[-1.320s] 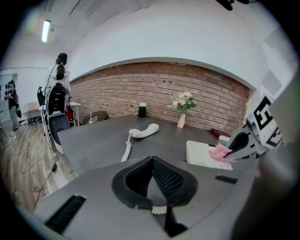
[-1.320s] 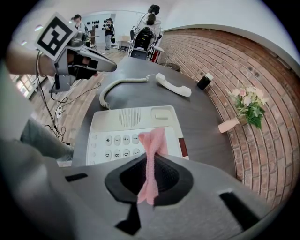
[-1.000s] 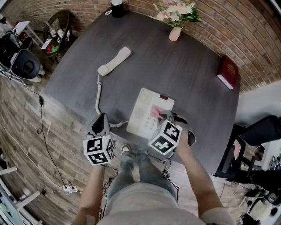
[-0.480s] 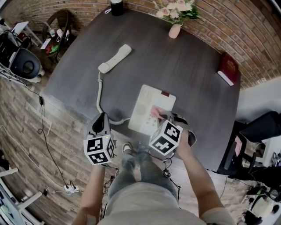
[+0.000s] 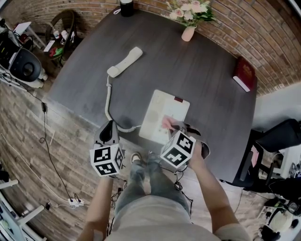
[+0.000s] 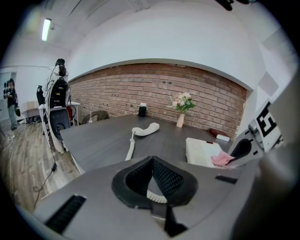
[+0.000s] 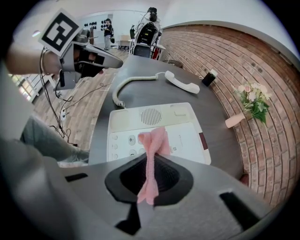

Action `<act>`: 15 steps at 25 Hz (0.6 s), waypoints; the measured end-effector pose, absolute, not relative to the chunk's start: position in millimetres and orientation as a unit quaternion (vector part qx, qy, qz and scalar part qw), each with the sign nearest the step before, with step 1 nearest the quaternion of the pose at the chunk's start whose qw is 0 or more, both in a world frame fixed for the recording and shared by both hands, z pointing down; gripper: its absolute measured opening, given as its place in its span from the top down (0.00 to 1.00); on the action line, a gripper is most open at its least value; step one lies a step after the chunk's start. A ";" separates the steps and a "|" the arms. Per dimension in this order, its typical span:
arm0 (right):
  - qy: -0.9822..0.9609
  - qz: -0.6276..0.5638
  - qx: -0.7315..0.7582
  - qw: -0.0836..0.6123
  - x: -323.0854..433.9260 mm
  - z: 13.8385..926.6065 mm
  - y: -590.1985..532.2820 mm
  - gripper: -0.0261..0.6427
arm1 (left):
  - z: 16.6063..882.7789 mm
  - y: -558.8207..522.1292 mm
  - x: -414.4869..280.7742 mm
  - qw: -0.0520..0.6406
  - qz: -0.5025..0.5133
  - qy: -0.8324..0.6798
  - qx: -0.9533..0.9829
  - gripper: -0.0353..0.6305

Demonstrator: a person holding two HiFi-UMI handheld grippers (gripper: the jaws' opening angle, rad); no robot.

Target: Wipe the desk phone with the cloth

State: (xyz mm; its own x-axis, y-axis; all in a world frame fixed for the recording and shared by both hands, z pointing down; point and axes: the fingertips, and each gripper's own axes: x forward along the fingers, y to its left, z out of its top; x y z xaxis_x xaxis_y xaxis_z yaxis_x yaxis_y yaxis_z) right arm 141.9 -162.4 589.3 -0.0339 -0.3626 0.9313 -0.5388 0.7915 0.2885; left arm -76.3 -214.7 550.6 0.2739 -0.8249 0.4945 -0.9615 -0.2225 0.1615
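Desk phone (image 5: 165, 115) at near edge of table (image 5: 207, 80), handset (image 5: 124, 62) well apart; right gripper (image 7: 150, 176) pinches pink cloth (image 7: 153, 143) over keypad (image 7: 123, 140), apparently mid-wipe, the next sweep probably across the rest of the face; left gripper (image 6: 152, 180) closed, empty.

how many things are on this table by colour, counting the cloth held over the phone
white: 2, phone base and handset
pink: 2, cloth and vase
red: 1, book
black: 1, small container
total: 6
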 end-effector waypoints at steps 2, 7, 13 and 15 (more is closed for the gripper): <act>-0.715 0.072 0.314 0.620 140.4 590.1 -159.8 0.93 | 551.4 -213.6 -77.5 0.223 0.155 -0.581 0.767 0.94; -0.714 0.076 0.313 0.621 138.2 591.8 -154.4 0.93 | 554.2 -210.9 -79.8 0.224 0.157 -0.579 0.768 0.94; -0.716 0.077 0.310 0.621 133.5 593.4 -147.7 0.93 | 555.4 -208.1 -81.7 0.224 0.158 -0.576 0.770 0.94; -0.716 0.077 0.308 0.622 132.1 594.3 -145.8 0.93 | 555.6 -207.9 -82.1 0.224 0.158 -0.575 0.771 0.94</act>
State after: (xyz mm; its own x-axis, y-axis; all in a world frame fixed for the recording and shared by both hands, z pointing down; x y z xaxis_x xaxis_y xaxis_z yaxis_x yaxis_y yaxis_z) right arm 132.1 -145.8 594.3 -0.0367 -0.3455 0.9377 -0.5376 0.7978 0.2729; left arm -82.1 -207.9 555.6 0.2887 -0.8159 0.5010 -0.9573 -0.2384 0.1633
